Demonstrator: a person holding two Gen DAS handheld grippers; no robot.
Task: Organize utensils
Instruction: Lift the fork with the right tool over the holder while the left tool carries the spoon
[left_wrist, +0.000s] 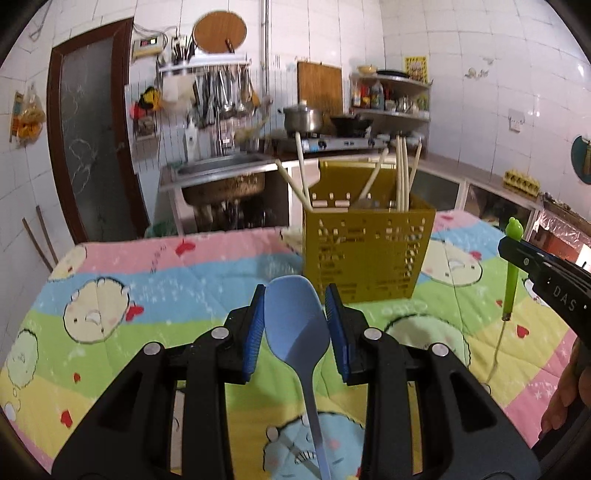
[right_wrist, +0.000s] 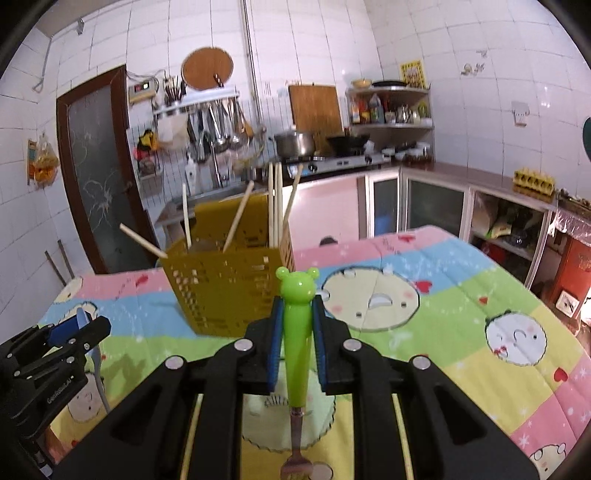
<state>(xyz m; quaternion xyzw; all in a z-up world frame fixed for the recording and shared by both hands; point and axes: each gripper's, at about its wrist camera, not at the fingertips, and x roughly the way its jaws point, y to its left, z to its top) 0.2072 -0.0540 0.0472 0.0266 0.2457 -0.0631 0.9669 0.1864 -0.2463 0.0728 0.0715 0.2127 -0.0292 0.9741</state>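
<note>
Left wrist view: left tool (left_wrist: 295, 325) pinches a blue plastic spoon (left_wrist: 297, 328) by its bowl, handle hanging down, just before the perforated mustard-yellow plastic utensil basket (left_wrist: 365, 254) holding pale chopsticks (left_wrist: 402, 170).

Right wrist view: right tool (right_wrist: 297, 336) clamps a green frog-headed fork (right_wrist: 295, 332), tines down, probably clear of the quilted surface (right_wrist: 461, 280). Lift above the basket rim, lower each utensil vertically, avoid the chopsticks.

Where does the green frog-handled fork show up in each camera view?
Left wrist view: green fork at the far right edge, held in the right gripper.
Right wrist view: centre, upright between the jaws.
Shared landmark: yellow utensil basket.
</note>
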